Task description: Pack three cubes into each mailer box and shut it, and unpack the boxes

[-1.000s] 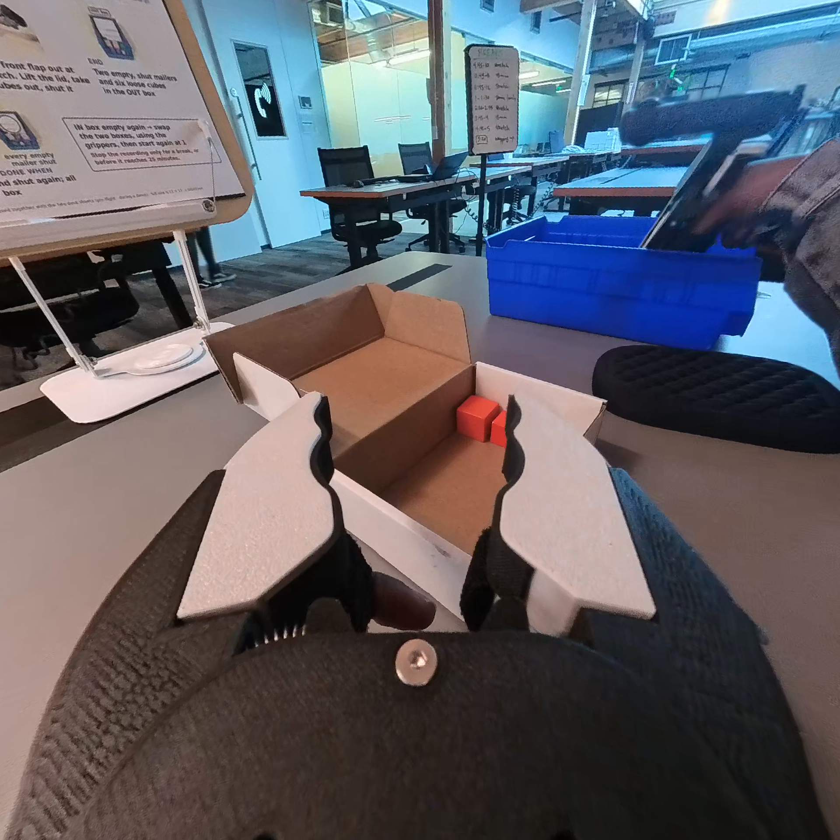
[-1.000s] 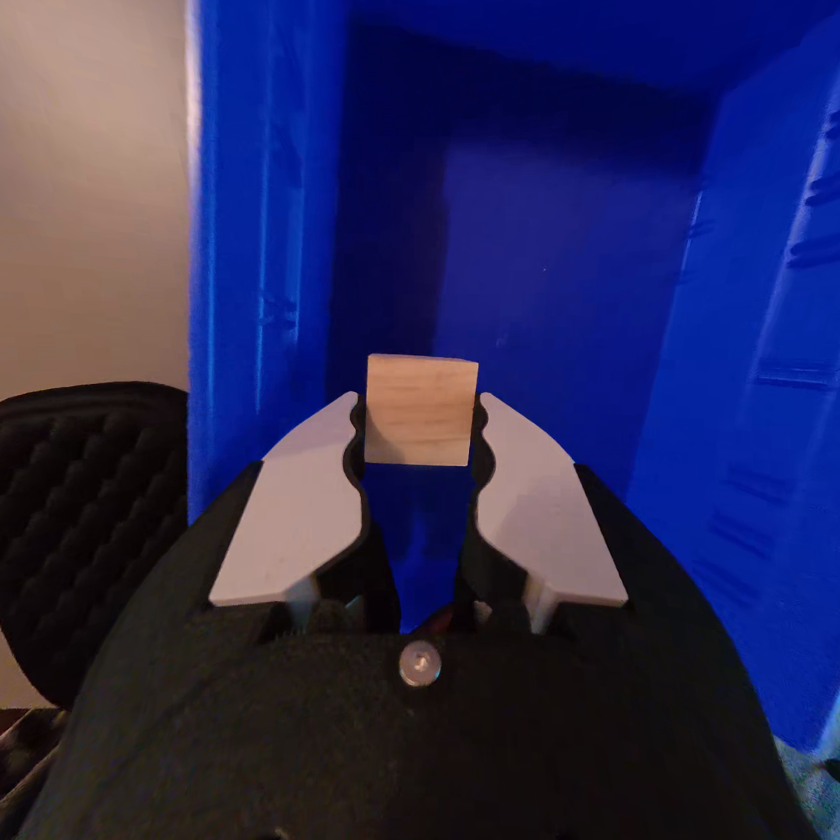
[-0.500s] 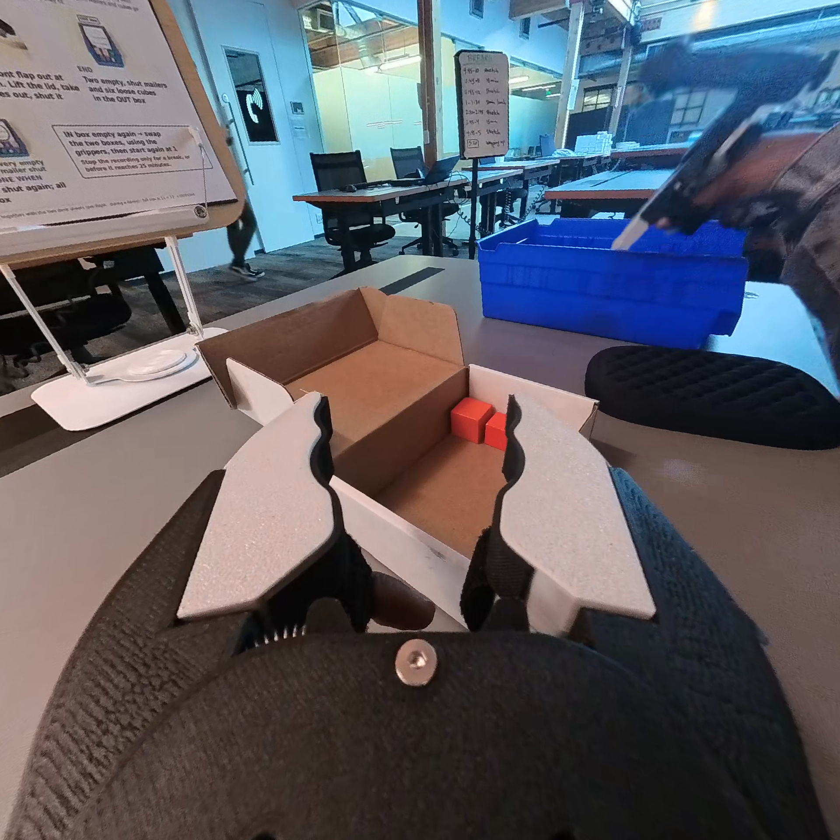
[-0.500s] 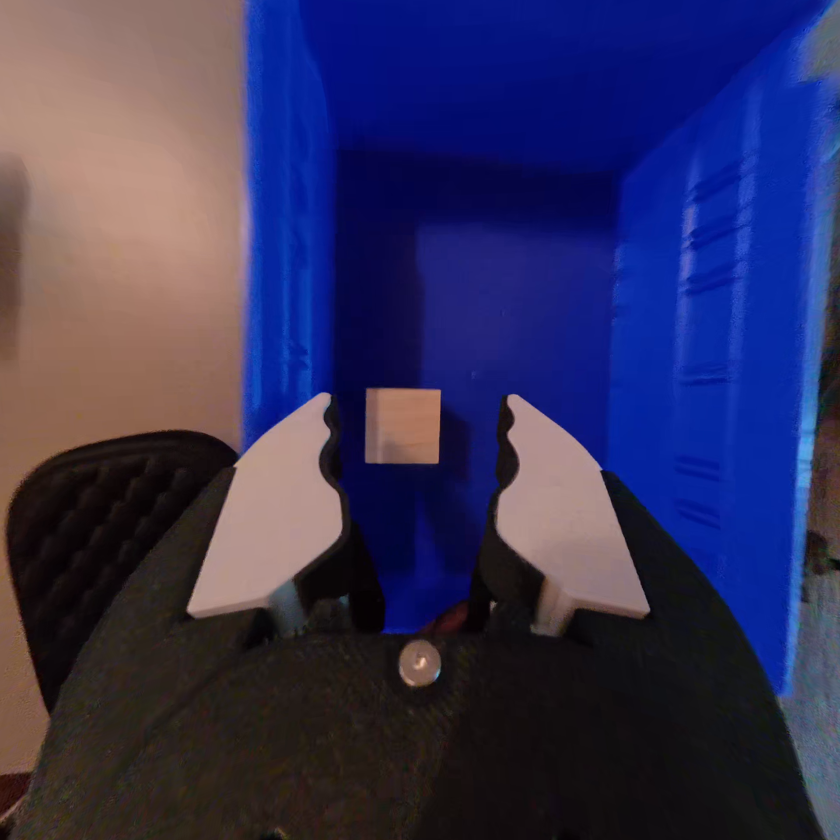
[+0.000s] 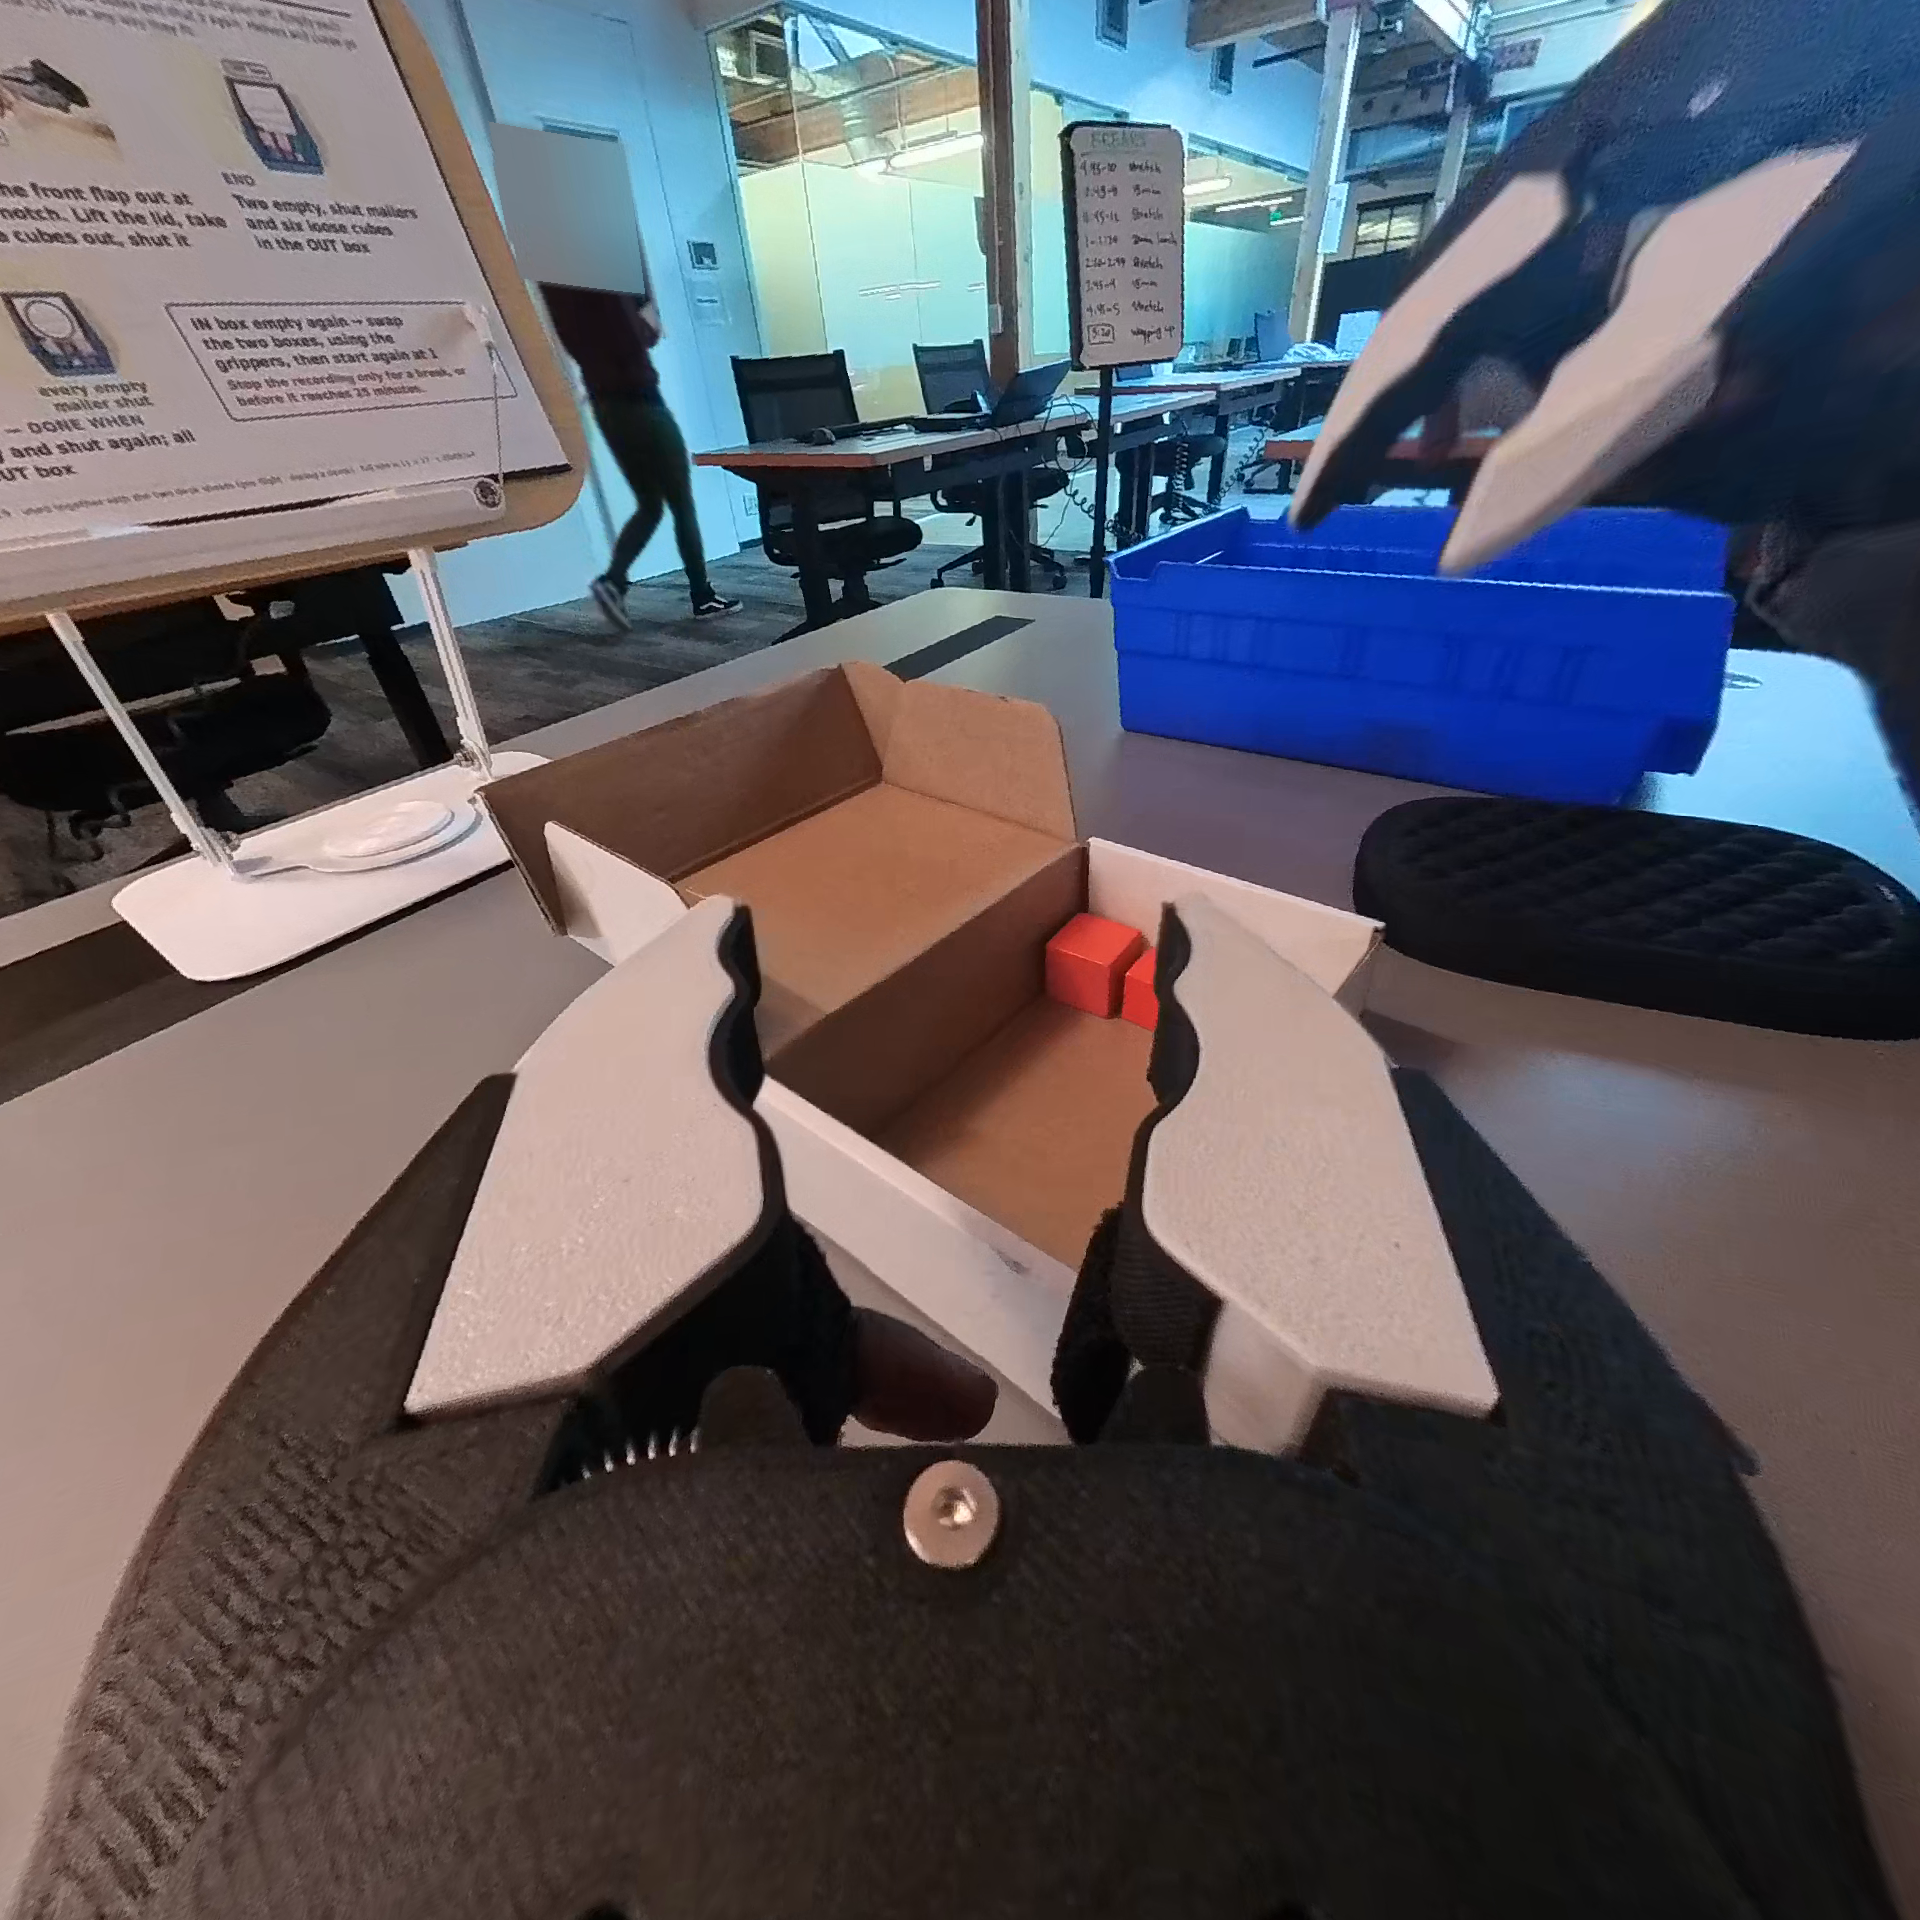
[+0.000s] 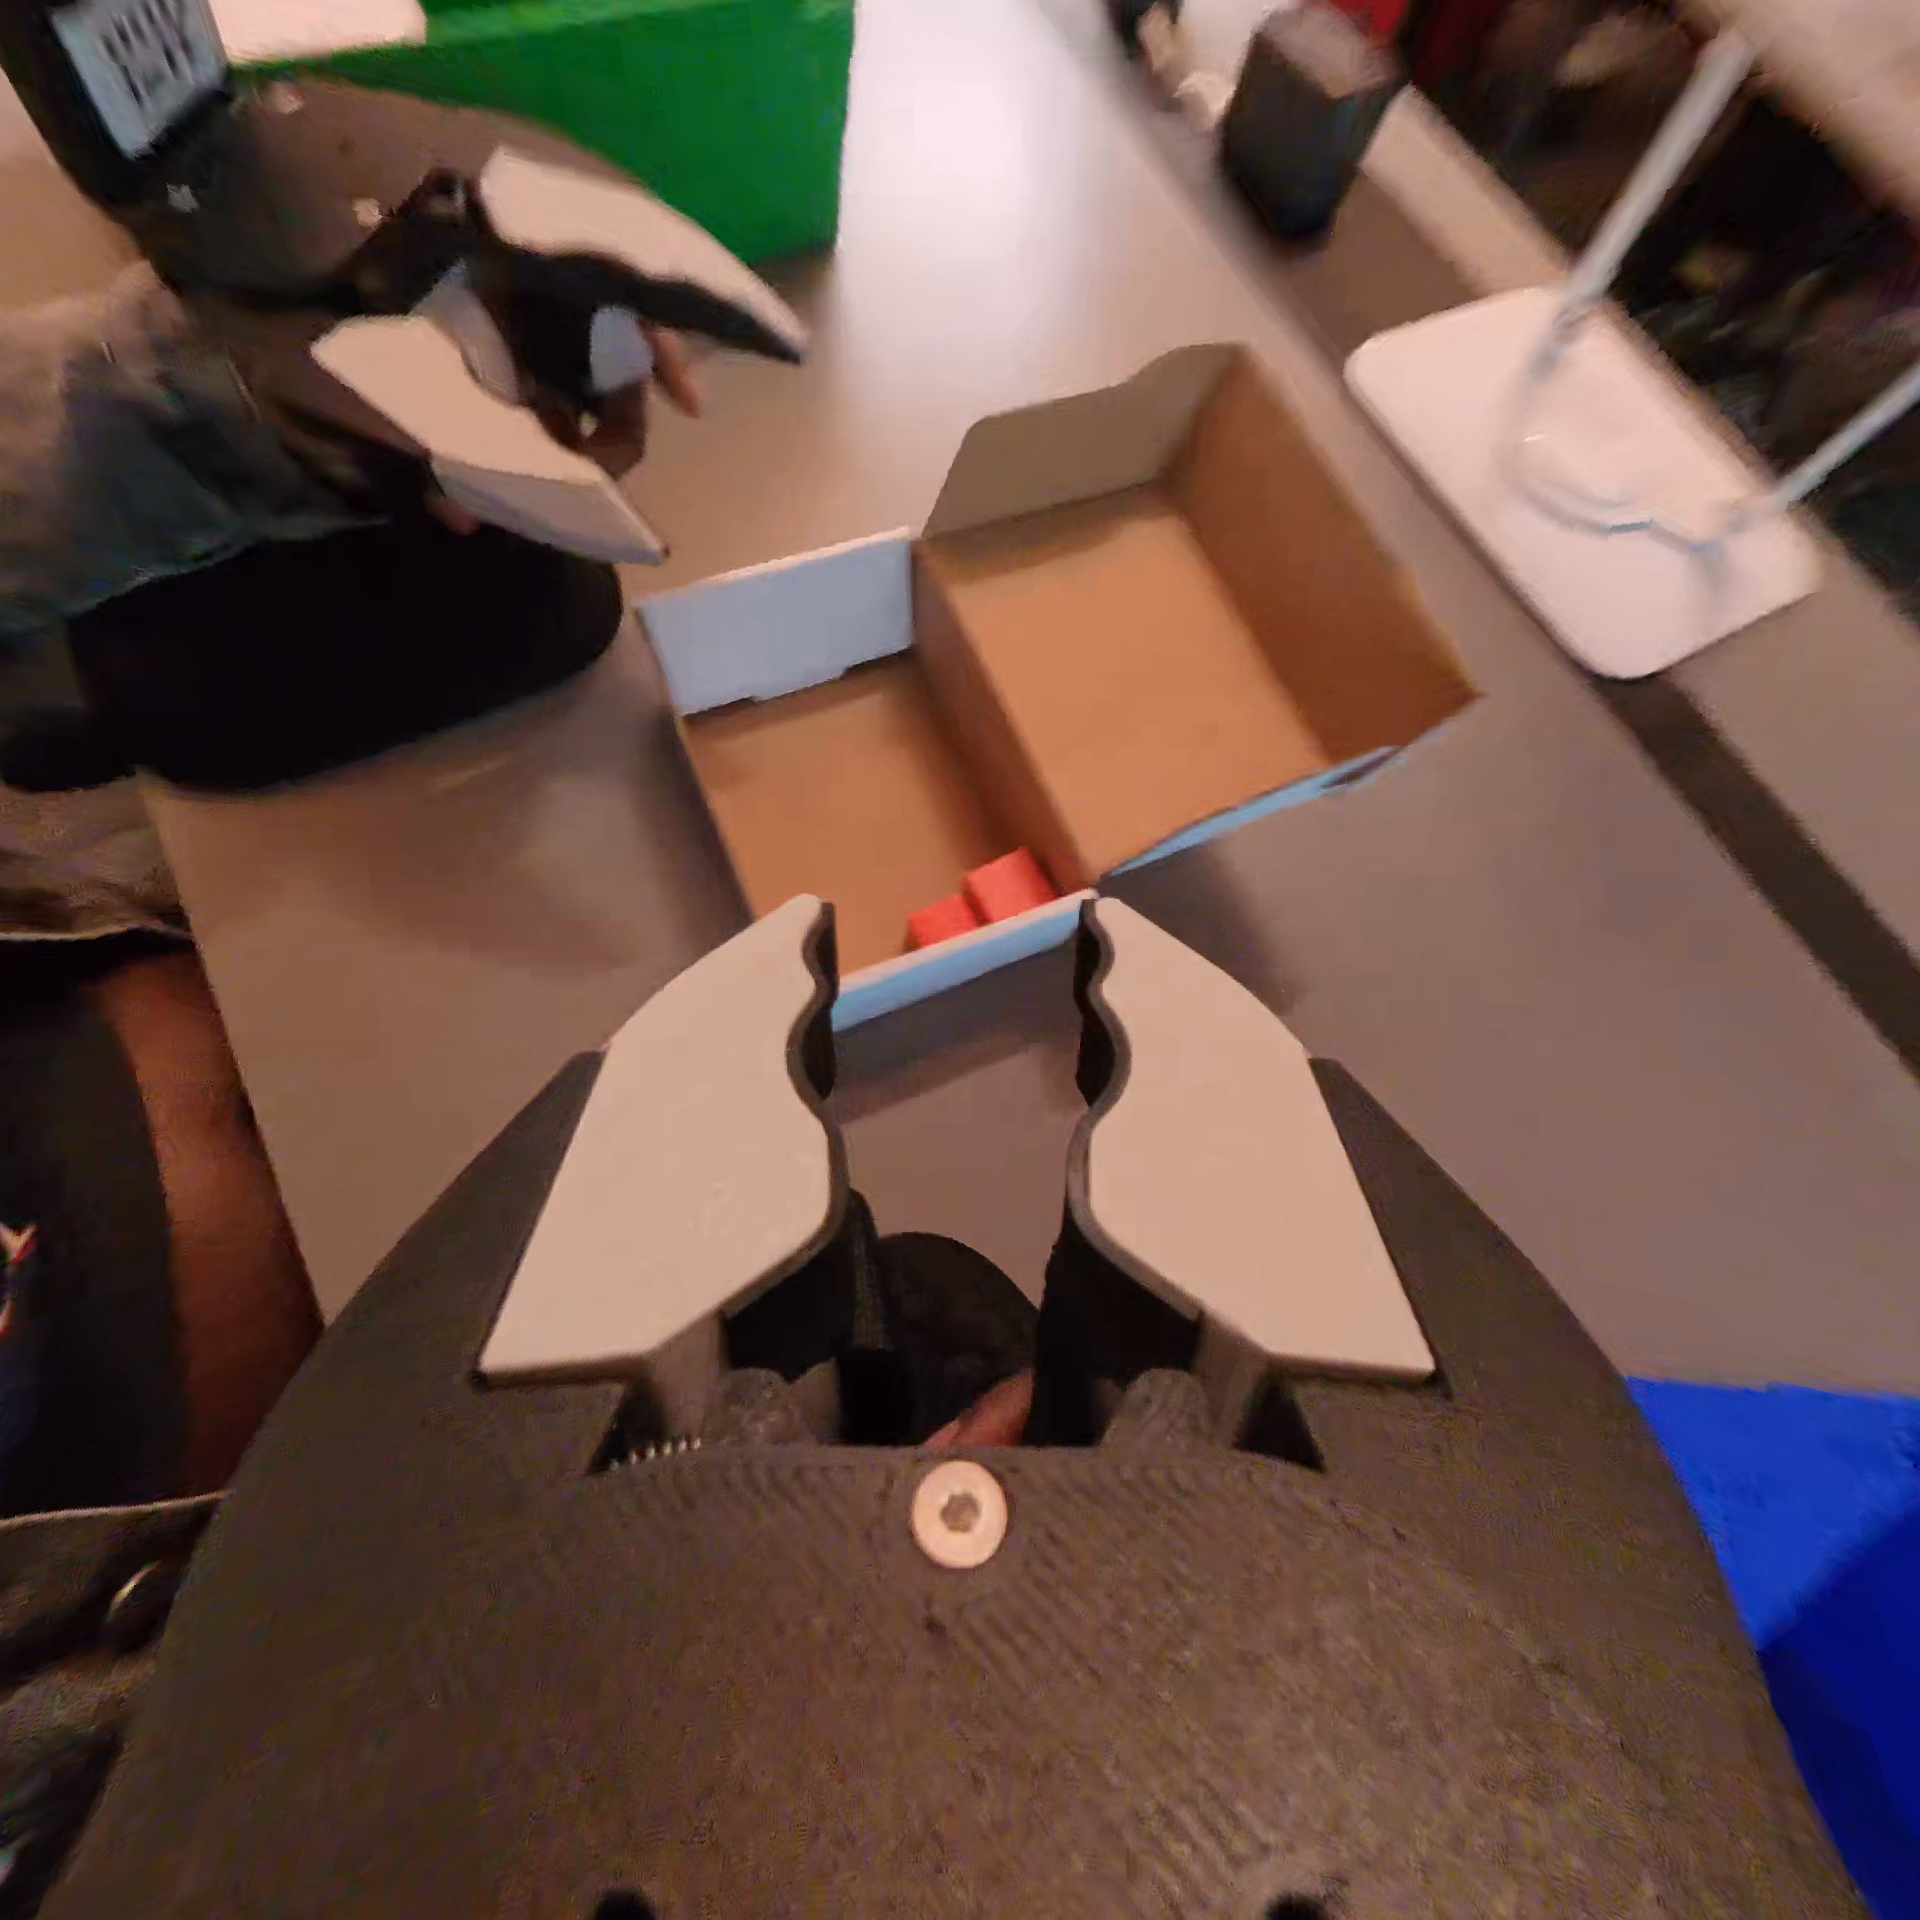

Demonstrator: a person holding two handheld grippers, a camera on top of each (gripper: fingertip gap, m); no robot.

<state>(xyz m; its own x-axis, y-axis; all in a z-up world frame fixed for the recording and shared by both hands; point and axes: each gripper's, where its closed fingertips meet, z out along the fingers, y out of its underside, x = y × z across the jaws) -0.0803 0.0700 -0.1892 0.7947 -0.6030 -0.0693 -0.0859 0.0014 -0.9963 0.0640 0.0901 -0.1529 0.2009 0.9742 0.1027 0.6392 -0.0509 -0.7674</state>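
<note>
Brown cardboard is lying open on the grey surface [image 5: 260,1143] — one white mailer box [image 5: 883,1174], lid [image 6: 1195,623] folded flat beside the tray, with two red cubes [image 5: 1086,961] sitting side by side in the tray's far corner as the left wrist view has it, one of them half hidden behind a finger. The step in hand appears to be unpacking: the box is open, two cubes are left inside, and the blue bin [image 5: 1403,675] is standing behind the box.

The left hand-held gripper [image 5: 951,971] is hovering just short of the box's near wall, fingers spread wide and holding nothing. The right hand-held gripper [image 6: 956,966] is hanging above the box's opposite end, directly over the cubes' corner, fingers likewise parted and empty.

The next move probably calls for the right hand-held gripper to be dropping into that corner, straddling one cube without nudging its neighbour — the pair are touching, so the fingers would need to be closing across the free faces. The left one looks placed to be steadying the box.

Counted: one mailer box in view, two red cubes, one blue bin, one green bin [image 6: 675,125], two black padded rests [image 5: 1642,914], one instruction board on a white stand [image 5: 312,873]. A second mailer is not showing in either view.
</note>
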